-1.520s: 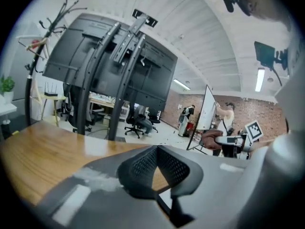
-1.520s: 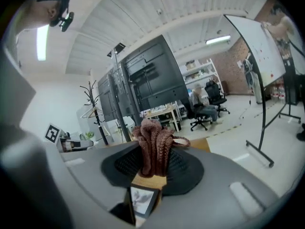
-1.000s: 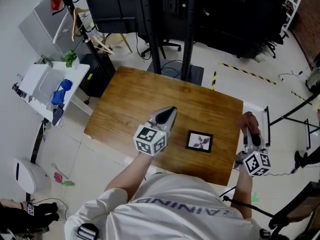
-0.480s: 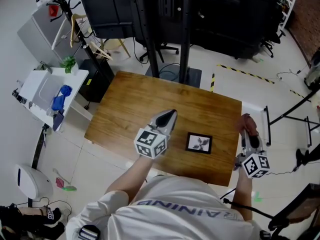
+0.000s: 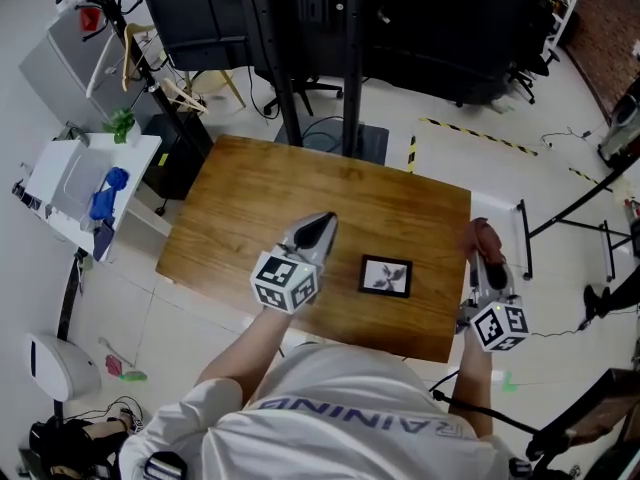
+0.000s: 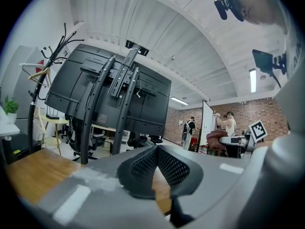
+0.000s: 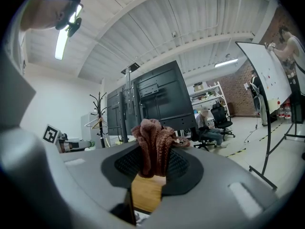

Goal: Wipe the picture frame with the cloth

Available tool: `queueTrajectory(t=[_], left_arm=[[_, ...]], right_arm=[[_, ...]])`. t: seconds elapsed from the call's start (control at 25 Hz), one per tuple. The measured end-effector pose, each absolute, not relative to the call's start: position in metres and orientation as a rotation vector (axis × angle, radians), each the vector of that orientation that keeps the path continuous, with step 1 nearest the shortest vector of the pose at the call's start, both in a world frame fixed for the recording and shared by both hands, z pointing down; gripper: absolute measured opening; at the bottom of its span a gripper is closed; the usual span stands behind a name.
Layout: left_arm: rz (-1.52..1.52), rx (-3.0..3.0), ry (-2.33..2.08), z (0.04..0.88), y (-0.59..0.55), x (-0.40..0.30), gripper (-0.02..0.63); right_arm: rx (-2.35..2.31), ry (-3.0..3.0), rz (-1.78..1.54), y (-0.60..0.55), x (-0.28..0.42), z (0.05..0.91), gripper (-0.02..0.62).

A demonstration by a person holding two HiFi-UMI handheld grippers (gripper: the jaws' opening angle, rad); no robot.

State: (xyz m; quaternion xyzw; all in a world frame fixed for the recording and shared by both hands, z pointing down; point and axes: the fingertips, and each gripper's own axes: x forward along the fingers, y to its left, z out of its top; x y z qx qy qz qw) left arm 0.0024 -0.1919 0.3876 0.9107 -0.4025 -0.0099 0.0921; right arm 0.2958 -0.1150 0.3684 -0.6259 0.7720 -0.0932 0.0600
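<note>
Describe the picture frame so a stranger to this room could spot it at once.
Find the wooden table before the black monitor stand. Toward its near edge, between the left gripper and the right gripper with the cloth, lies the picture frame. It alone rests flat on the wood: small, black-edged, holding a pale picture.

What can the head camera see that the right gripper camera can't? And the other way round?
Only the head view shows the picture frame, lying flat on the wooden table. Only the right gripper view shows the ceiling light and the whiteboard. Both show the brownish cloth pinched in the right gripper, a bit of the table's wood, and the big black screens behind the table.
</note>
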Motion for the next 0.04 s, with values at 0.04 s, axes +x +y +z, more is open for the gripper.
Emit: queueTrajectory(t=[0.04], left_arm=[[-0.03, 2.702, -1.193, 0.3882, -0.1921, 0.0051, 0.006]], right_arm=[[-1.897, 2.336, -0.285, -0.1147, 0.2979, 0.3682, 0.11]])
